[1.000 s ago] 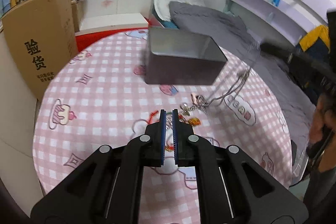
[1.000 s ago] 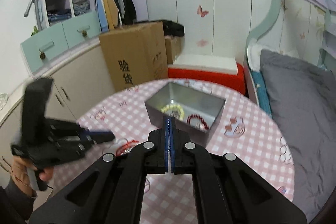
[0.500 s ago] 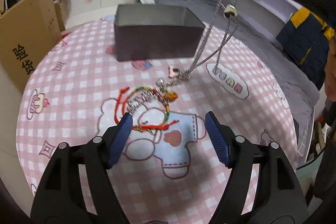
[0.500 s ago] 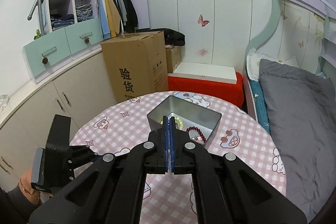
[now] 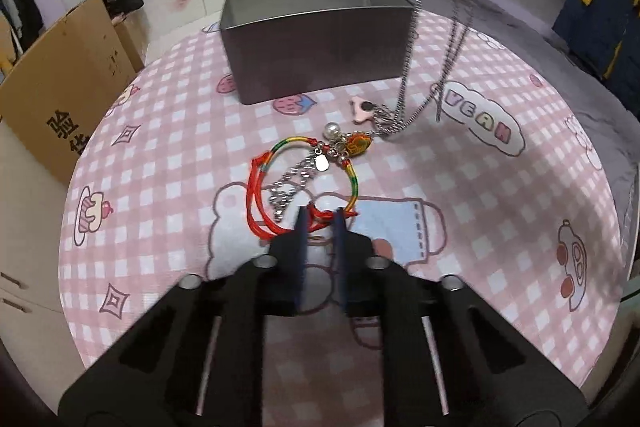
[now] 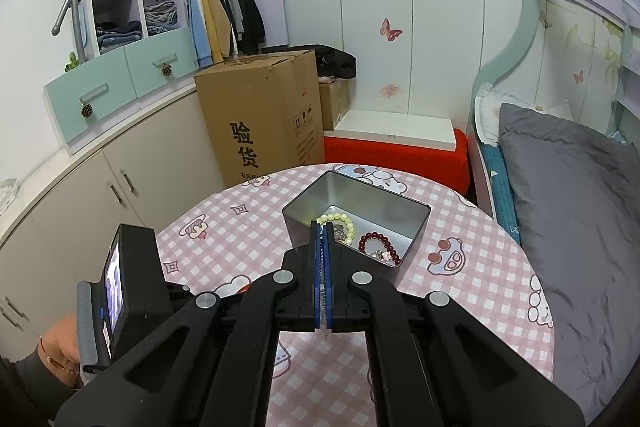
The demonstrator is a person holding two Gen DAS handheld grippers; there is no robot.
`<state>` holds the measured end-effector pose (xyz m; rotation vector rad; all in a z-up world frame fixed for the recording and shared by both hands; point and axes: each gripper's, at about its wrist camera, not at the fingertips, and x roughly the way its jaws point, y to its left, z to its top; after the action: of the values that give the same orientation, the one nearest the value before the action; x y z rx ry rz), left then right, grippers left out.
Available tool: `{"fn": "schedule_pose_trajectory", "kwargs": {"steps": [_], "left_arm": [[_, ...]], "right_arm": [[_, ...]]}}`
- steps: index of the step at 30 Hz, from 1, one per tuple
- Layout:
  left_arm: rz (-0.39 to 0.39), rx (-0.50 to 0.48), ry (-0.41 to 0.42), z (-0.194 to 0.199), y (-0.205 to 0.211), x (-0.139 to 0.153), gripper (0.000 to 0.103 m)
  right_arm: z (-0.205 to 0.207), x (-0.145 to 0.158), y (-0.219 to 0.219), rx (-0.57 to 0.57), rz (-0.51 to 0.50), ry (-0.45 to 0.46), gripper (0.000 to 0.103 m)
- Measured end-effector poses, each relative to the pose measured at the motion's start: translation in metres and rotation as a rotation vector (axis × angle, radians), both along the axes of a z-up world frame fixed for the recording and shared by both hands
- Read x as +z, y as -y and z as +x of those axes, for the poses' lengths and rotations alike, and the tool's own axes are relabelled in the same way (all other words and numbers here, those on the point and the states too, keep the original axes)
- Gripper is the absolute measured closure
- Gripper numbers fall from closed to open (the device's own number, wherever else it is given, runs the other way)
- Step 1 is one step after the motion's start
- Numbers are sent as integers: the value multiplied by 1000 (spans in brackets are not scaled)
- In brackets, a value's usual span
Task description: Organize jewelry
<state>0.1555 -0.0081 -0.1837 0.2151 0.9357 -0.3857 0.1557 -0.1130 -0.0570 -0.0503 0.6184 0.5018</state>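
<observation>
**A:** What lies ahead of your left gripper point(image 5: 320, 217)?

**B:** Its blue pads stand a little apart, with the near end of a red cord bracelet point(image 5: 260, 195) between the tips. I cannot tell whether they touch the cord. The bracelet's loop stretches away from me, its rainbow-coloured half point(image 5: 352, 171) on the right. A short silver chain point(image 5: 294, 183) lies inside the loop.

**A:** And beyond that?

**B:** A cluster of charms point(image 5: 348, 145), then a silver necklace point(image 5: 416, 39) rising almost straight up out of frame, its lower end on the pink checked tablecloth point(image 5: 168, 163) ahead and to the right. Farther ahead sits a metal tin point(image 5: 316, 51), long side facing me. Open cloth runs left and right to the table's round edge.

**A:** What does your right gripper point(image 6: 322, 227) add?

**B:** Its pads are pressed together on a thin strip of chain. I am holding it high, looking down into the tin point(image 6: 384, 197). Only from here do I see inside: a pale bead bracelet point(image 6: 344, 221) and a dark red bead bracelet point(image 6: 378, 243). A cardboard box point(image 6: 264, 119) stands past the table's far left edge.
</observation>
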Motion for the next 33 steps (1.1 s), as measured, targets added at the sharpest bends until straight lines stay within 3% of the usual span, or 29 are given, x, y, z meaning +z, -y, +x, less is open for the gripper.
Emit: {"fn": "schedule_pose_trajectory", "kwargs": {"steps": [8, 15, 26, 29, 33], "left_arm": [[-117, 36, 21, 1, -20, 22, 96], [-250, 31, 94, 0, -37, 68, 96], [-305, 6, 199, 9, -42, 120, 96], [-304, 6, 207, 9, -41, 123, 96], [-281, 15, 180, 10, -41, 109, 96]], "right_arm": [[-4, 15, 2, -6, 3, 36, 103], [-4, 36, 2, -4, 6, 83, 103], [-4, 79, 0, 12, -7, 170, 103], [4, 63, 1, 22, -8, 103, 103], [16, 2, -1, 11, -40, -52, 100]]}}
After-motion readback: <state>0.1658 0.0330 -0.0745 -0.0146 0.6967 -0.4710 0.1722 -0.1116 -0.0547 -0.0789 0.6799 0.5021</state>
